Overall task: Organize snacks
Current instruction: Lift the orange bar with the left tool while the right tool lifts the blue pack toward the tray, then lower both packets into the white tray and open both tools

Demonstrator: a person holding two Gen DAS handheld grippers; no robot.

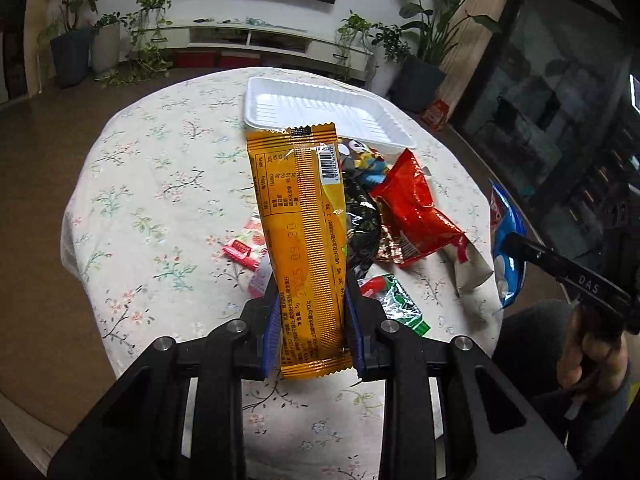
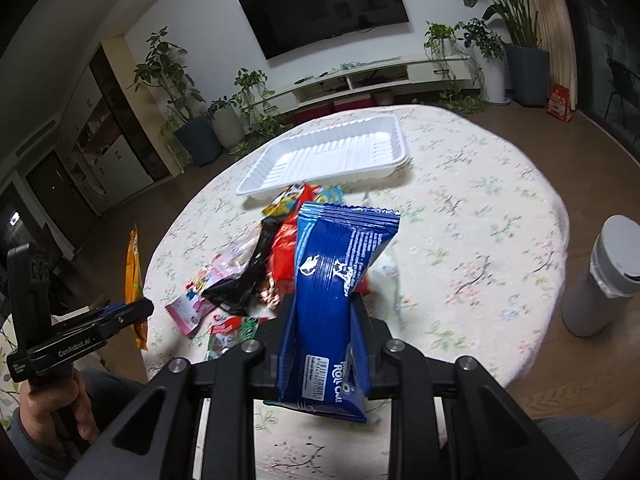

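Living-room backdrop first: a wall TV, potted plants and a low white shelf are seen behind a round table (image 1: 160, 184) covered with a floral cloth. On that cloth a white tray (image 1: 316, 106) is set at the far side, nothing visible in it, and a loose pile of snacks (image 1: 384, 216) is heaped just in front of its near rim, with a red packet on top and a black one under it.

Both tools are loaded, fwiw. The left gripper (image 1: 310, 316) is closed across the lower part of an orange wafer pack (image 1: 298, 240), which is held up off the cloth with its long axis running straight ahead along the fingers. The right gripper (image 2: 322, 332) is clamped the same way on a blue roll-cake pack (image 2: 334, 280), also pointing forward and raised above the table.

The bit that matters for what comes next: the tray lies dead ahead of both tools, past the pile, so each pack is already aimed end-on at it. In the left view the orange pack's far tip overlaps the tray's near rim, so the left hand is probably the nearer one, though height is hard to judge through a fisheye. The tray's long side runs crossways to both packs, so a turn might be wanted before anything is let go.
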